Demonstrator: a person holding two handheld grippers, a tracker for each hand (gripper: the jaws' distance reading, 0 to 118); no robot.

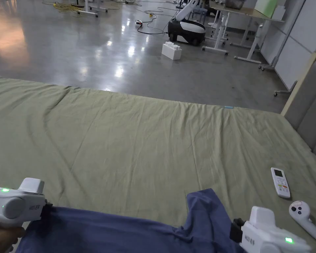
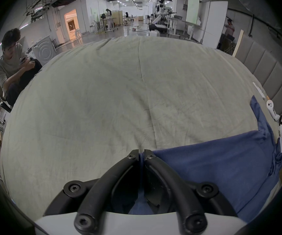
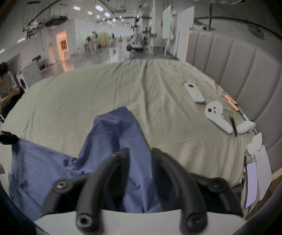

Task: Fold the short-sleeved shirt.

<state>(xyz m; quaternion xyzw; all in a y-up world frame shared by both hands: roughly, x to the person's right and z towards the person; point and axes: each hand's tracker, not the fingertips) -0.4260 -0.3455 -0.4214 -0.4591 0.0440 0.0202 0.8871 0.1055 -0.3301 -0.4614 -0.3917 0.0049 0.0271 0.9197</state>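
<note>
Head view: the blue short-sleeved cotton shirt point(image 1: 121, 230) lies at the near edge of the bed's olive-green sheet point(image 1: 147, 138), stretched between both tongs.

Left gripper view: the left tongs point(image 2: 141, 155) are pinched closed on a shirt edge.

Right gripper view: the right tongs point(image 3: 139, 151) stand apart with cloth draped between them (firm grip unclear). Best keep even tension and lay the shirt flat.

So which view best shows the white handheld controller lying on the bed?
The right gripper view: the white controller lies whole and large on the bed sheet, buttons visible, beside the remote. The head view shows it whole but smaller near the frame's corner. The left gripper view shows it tiny and distorted at the edge.
</note>
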